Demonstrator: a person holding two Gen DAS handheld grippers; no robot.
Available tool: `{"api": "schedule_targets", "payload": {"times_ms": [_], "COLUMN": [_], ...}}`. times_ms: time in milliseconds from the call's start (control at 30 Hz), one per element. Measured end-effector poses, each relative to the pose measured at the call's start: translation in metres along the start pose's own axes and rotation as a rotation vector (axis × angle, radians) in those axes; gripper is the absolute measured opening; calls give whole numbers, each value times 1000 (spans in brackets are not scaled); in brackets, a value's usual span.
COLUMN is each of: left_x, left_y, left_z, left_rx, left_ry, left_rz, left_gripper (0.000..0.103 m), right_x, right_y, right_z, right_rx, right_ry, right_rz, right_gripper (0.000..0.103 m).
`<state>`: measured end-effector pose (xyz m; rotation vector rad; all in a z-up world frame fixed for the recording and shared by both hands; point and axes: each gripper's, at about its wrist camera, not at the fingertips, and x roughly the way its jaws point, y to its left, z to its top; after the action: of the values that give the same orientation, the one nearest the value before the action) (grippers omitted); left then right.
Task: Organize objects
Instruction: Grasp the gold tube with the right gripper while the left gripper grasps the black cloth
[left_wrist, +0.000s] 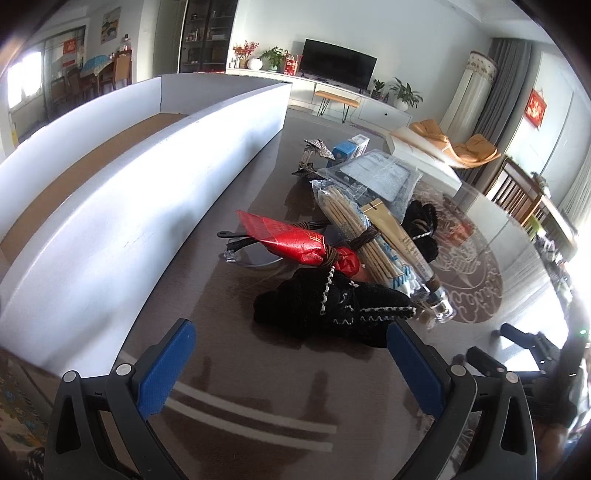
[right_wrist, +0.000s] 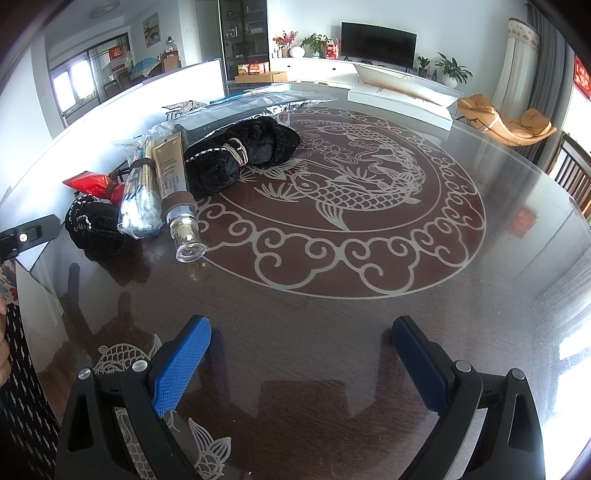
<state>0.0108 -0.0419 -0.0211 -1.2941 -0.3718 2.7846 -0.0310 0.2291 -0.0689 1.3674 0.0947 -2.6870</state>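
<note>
A pile of objects lies on the glass table. In the left wrist view a black knitted item (left_wrist: 332, 306) lies just ahead of my open, empty left gripper (left_wrist: 291, 343). Behind it are a red packet (left_wrist: 291, 236), a bag of cotton swabs (left_wrist: 354, 229), a gold tube (left_wrist: 402, 243) and a clear bag (left_wrist: 384, 177). A long white box (left_wrist: 155, 192) stands to the left. In the right wrist view my right gripper (right_wrist: 301, 336) is open and empty, well short of the tube (right_wrist: 175, 184), swabs (right_wrist: 138, 199), another black knitted item (right_wrist: 240, 155) and red packet (right_wrist: 92, 184).
The table (right_wrist: 369, 332) has an etched fish pattern (right_wrist: 351, 184). A small blue box (left_wrist: 349, 149) and a patterned foil piece (left_wrist: 319, 146) lie behind the pile. The left gripper's body (right_wrist: 26, 232) shows at the left edge of the right wrist view.
</note>
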Motion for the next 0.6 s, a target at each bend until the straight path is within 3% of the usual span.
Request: {"api": "schedule_targets", "payload": {"times_ms": [67, 167, 300, 400, 533, 600], "left_x": [-18, -31, -39, -34, -28, -29], "left_y": [14, 24, 30, 28, 20, 16], "left_z": [-4, -5, -8, -8, -7, -4], "left_rx": [-51, -37, -17, -11, 21, 55], "left_ry": [-21, -12, -3, 24, 53, 48], "left_rz": [-50, -70, -69, -71, -53, -37], "left_gripper": [103, 103, 103, 103, 103, 103], "right_x": [0, -2, -4, 1, 34, 45], "right_y": [-1, -5, -14, 6, 48, 63], "right_z": [0, 0, 16, 48, 83, 88], "right_rx": [3, 34, 111, 51, -70, -99], "right_ry": [-2, -14, -24, -11, 89, 121], "right_rz": [5, 29, 164, 249, 331, 373], "right_gripper": [99, 99, 96, 80, 61, 46]}}
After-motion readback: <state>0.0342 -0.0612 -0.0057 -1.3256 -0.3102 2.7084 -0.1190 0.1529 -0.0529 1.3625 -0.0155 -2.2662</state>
